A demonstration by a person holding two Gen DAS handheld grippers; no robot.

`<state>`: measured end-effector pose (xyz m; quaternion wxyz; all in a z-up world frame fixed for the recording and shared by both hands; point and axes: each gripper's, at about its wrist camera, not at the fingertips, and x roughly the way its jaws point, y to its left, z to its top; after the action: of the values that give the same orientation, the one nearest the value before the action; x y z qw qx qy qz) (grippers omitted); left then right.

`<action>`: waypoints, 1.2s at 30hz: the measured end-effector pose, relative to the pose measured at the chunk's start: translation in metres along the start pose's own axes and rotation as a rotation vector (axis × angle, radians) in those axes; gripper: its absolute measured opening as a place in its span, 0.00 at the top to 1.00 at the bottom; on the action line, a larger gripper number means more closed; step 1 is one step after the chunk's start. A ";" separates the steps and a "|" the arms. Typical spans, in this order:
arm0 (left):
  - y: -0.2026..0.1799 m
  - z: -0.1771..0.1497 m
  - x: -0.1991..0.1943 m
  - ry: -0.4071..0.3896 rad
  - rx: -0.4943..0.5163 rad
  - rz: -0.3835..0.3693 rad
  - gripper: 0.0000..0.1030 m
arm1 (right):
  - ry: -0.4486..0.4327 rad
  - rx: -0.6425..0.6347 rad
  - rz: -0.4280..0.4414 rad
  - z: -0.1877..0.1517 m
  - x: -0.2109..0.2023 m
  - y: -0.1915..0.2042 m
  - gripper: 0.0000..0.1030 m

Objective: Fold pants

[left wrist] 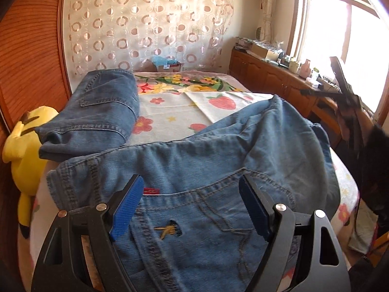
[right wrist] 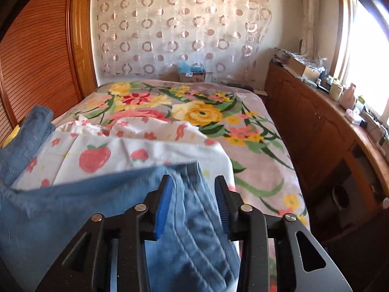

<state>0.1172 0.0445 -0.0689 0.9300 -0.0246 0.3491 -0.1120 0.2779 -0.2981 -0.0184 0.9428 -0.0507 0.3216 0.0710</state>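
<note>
The left gripper points down at a slant over the blue jeans, which lie spread out on the near end of the bed; its blue pads are spread wide and squeeze nothing. The right gripper also tips down, over the right side of the jeans. A fold of the denim sits between its fingers, which are partly apart, but I cannot tell if they pinch the cloth. Another folded pair of jeans lies farther back, beside a yellow plush toy.
</note>
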 end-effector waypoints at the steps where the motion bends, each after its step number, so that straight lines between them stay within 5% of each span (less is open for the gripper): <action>1: -0.001 0.000 0.001 0.001 0.000 -0.001 0.21 | 0.008 0.007 0.006 -0.009 -0.003 -0.007 0.62; 11: -0.028 0.003 0.012 0.008 0.038 -0.016 0.19 | 0.082 0.118 0.057 -0.065 -0.037 -0.058 0.60; 20: -0.056 0.009 0.016 0.014 0.095 -0.032 0.19 | 0.093 0.182 0.122 -0.065 -0.035 -0.057 0.60; 22: -0.058 0.008 0.014 0.013 0.099 -0.032 0.19 | 0.098 0.181 0.137 -0.064 -0.029 -0.055 0.82; 25: -0.056 0.007 0.008 0.011 0.098 -0.022 0.19 | 0.078 0.159 0.149 -0.057 -0.034 -0.046 0.97; 30: -0.045 0.009 -0.005 -0.004 0.079 0.004 0.19 | -0.006 0.093 0.202 -0.034 -0.056 -0.019 0.99; 36: -0.028 0.011 -0.033 -0.045 0.060 0.027 0.19 | -0.104 -0.061 0.333 0.002 -0.093 0.058 0.99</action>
<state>0.0950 0.0240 -0.0355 0.9394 0.0055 0.3249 -0.1091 0.1966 -0.2504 0.0371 0.9314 -0.0217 0.2742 0.2384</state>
